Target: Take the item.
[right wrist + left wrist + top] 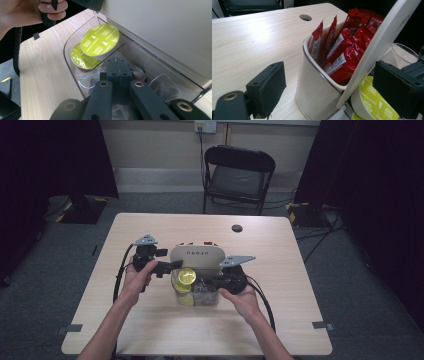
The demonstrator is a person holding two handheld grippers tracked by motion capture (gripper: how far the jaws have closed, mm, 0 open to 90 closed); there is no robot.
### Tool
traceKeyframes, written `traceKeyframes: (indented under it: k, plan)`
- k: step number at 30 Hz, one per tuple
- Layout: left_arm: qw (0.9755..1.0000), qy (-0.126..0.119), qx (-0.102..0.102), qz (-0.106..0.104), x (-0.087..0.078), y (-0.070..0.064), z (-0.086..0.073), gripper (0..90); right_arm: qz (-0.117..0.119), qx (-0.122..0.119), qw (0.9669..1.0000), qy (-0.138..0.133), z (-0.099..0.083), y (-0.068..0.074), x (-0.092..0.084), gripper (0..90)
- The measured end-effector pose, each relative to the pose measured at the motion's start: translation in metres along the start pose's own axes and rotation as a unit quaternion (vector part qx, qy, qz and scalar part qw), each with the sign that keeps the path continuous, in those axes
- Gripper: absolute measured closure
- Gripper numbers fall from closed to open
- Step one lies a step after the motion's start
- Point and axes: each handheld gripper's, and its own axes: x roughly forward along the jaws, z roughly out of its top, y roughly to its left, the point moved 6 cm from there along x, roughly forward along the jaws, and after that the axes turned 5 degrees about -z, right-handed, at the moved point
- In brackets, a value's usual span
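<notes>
Left gripper (167,266) wide, pads either side of the white box (317,95) and its tilted lid (377,47), touching neither. Red sachets (344,52) upright inside the box. Right gripper (119,72) closed, tips pressed together down in the clear tub (72,72); grip on anything unclear. Lime capsules (100,42) stacked at 10 o'clock of those tips. Tub at 6 o'clock of the box on the table (150,330).

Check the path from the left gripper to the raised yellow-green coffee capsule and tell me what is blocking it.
The tilted white lid panel of the organiser stands between the open left gripper and the raised yellow-green capsule: in the left gripper view it crosses between the jaws, and the capsule lies behind its lower edge.
</notes>
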Motion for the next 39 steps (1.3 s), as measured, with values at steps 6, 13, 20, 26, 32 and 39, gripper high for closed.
traceKeyframes:
  k: [6,13,20,26,32,39]
  plan:
    - [1.0,-0.003,-0.001,-0.002,0.0,0.0,0.0,11.3,0.002,0.002,1.0,-0.008,0.003,0.001,-0.004,90.0]
    - [1.0,0.005,0.001,0.001,0.001,0.0,-0.002,11.8,0.0,0.0,0.9998,-0.018,0.007,0.001,-0.01,90.0]
    - [1.0,0.003,-0.002,-0.003,0.003,-0.001,-0.003,11.8,-0.002,0.004,0.9997,-0.024,0.009,0.0,-0.014,90.0]
    - [1.0,0.005,-0.001,-0.002,0.002,0.0,-0.003,11.8,-0.004,0.004,0.9994,-0.035,0.013,-0.002,-0.021,90.0]
    - [1.0,0.009,0.0,0.002,0.002,0.0,-0.003,11.9,-0.004,0.005,0.9991,-0.041,0.015,-0.003,-0.027,90.0]
    - [1.0,0.007,0.0,0.001,0.004,-0.001,-0.004,11.9,-0.006,0.006,0.999,-0.043,0.014,-0.004,-0.032,90.0]
